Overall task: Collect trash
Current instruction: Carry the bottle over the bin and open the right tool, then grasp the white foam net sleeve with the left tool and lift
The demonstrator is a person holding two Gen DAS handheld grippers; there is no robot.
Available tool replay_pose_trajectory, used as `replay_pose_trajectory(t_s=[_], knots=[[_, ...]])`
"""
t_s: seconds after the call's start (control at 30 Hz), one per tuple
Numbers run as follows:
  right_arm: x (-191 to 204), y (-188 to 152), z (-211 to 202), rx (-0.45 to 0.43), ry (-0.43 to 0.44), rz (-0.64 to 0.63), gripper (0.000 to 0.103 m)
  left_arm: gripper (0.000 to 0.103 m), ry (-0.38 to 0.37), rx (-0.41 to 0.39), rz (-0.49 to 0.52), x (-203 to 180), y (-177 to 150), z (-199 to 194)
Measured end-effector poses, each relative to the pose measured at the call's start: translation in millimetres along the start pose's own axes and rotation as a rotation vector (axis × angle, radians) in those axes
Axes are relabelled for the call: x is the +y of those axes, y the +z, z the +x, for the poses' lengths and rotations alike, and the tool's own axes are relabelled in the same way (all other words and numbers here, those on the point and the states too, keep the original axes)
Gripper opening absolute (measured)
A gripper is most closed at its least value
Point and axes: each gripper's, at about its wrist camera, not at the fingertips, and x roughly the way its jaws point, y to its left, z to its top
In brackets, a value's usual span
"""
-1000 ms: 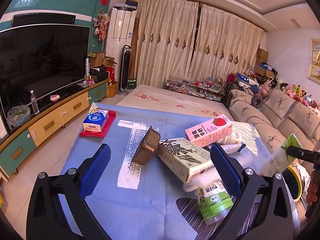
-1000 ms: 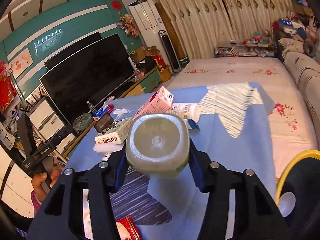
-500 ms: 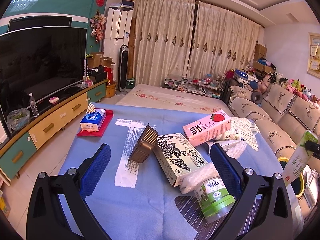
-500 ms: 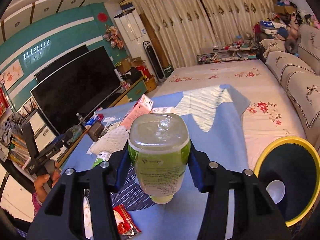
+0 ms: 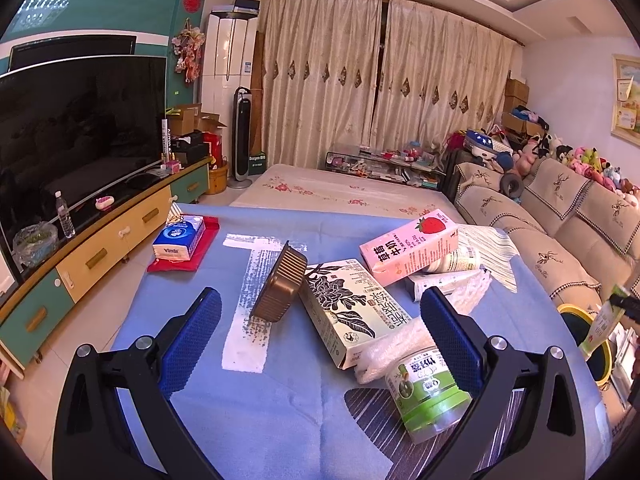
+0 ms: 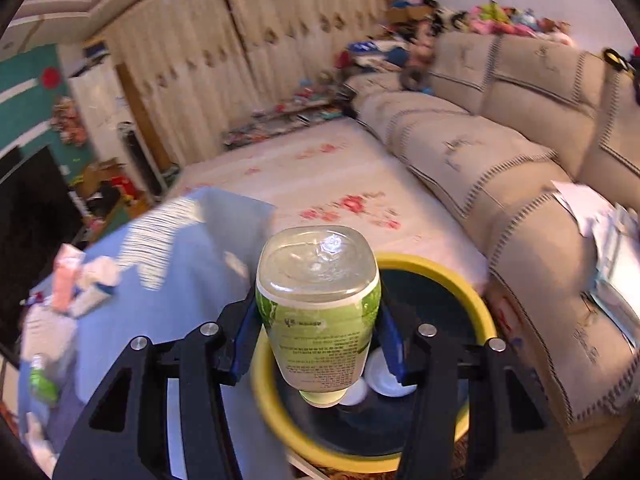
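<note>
Now the right gripper is pinching a green-labelled plastic bottle, cap end pointing down, and it is hanging right over the yellow-rimmed bin beside the sofa. A second ago the bottle was being held above the blue tablecloth with the bin only at the edge of the view; half a second ago the bin was off to the lower right. So the hand is swinging away from the table and tipping downward, and the blur across the room is fitting a fast move. The pads are pressing both sides of the bottle, and the grip is looking the same as before. To my eye the carry is nearly done, and letting go over the opening is the step in hand. White items are already lying inside the bin.

Meanwhile the left gripper is waiting with its jaws spread wide and nothing between them, barely shifted over the table. Below it more trash is lying: a second green bottle, a flowered box, a pink strawberry carton and a brown ribbed tray. Much collecting is remaining.
</note>
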Motion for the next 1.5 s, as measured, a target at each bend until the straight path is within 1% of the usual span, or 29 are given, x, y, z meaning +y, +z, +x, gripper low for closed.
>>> replay_pose_trajectory(t_s=[0.07,0.13,0.27,0.33,0.4,0.5,0.67,0.77,0.83,0.9,1.0,1.17,1.23,1.27,1.33,1.43,1.5], knots=[[-13,-9,20,0.046,-0.053,0.024,0.05,0.098,0.0,0.004,0.008,-2,-1,2],[-25,-17,39,0.097,-0.084,0.049,0.05,0.098,0.0,0.009,0.015,-4,-2,4],[-39,-34,63,0.188,-0.122,0.075,0.05,0.098,-0.006,0.018,0.026,-7,-3,6],[-43,-42,67,0.21,-0.123,0.088,0.051,0.098,-0.008,0.021,0.033,-9,-4,7],[-43,-44,66,0.205,-0.132,0.088,0.051,0.098,-0.011,0.022,0.041,-12,-5,8],[-43,-42,58,0.184,-0.123,0.087,0.053,0.098,-0.014,0.024,0.052,-14,-6,8],[-28,-34,36,0.129,-0.105,0.065,0.056,0.098,-0.024,0.031,0.065,-20,-7,10],[-17,-34,25,0.105,-0.078,0.05,0.059,0.098,-0.011,0.037,0.088,-25,-8,12],[-12,-33,20,0.1,-0.06,0.043,0.06,0.098,-0.002,0.066,0.086,-29,-7,12],[-6,-33,16,0.096,-0.037,0.037,0.061,0.098,-0.021,0.099,0.082,-32,-5,12],[-1,-33,11,0.088,-0.004,0.032,0.062,0.098,-0.022,0.14,0.103,-42,-4,13],[4,-36,10,0.094,0.038,0.03,0.063,0.098,-0.073,0.237,0.192,-68,3,27],[5,-37,10,0.099,0.055,0.037,0.063,0.098,-0.08,0.251,0.235,-78,6,35],[5,-39,9,0.1,0.062,0.042,0.063,0.098,-0.083,0.259,0.276,-86,8,42],[5,-40,8,0.1,0.075,0.05,0.063,0.098,-0.103,0.28,0.321,-95,10,52],[4,-40,6,0.098,0.087,0.05,0.063,0.086,-0.139,0.338,0.345,-105,12,73],[3,-40,6,0.098,0.093,0.049,0.063,0.078,-0.159,0.361,0.362,-110,13,85]])
